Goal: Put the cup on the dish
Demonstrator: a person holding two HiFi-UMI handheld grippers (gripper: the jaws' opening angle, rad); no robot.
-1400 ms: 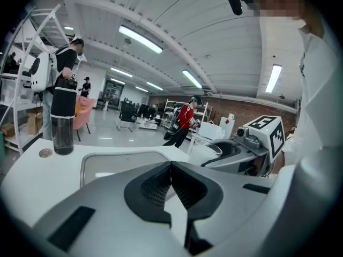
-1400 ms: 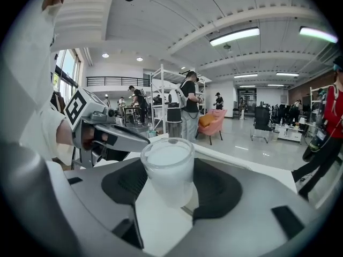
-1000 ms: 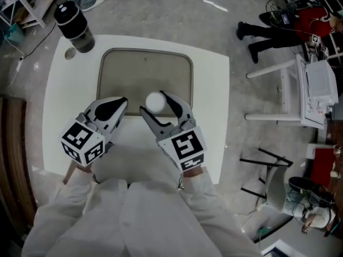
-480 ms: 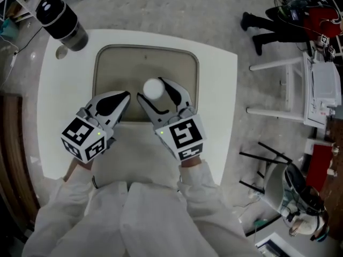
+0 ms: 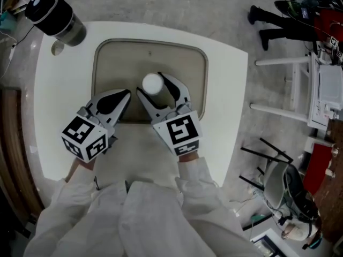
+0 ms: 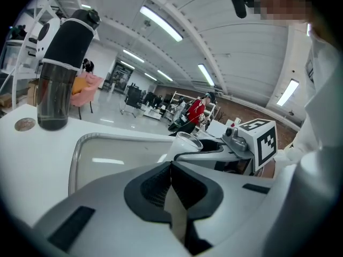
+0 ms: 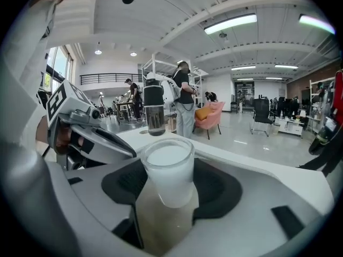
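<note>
- Presently the cup [image 5: 152, 82] stands upright between the jaws of the right gripper [image 5: 154, 86], long axis vertical, open mouth facing up at the head camera.
- Right gripper view: both pads clamp the frosted white wall of the cup [image 7: 167, 170] on its lower half, and the rim stands clear above the jaws.
- Location: over the near half of the beige dish [image 5: 123, 63], about midway between its left and right rims. Whether the base touches the dish surface cannot be told.
- Left gripper [image 5: 122, 96]: jaws pressed together with nothing between them, tips over the near-left rim of the dish, just beside the right gripper and not touching it.
- Open room: the far half of the dish is bare. Its right rim lies just beside the right gripper's outer finger.
- White table [image 5: 225, 90]: bare margins right of the dish and along its far side.
- Dark bottle [image 5: 53, 12] stands upright at the far-left corner, a small round disc [image 5: 58, 48] beside it, both well apart from the cup.
</note>
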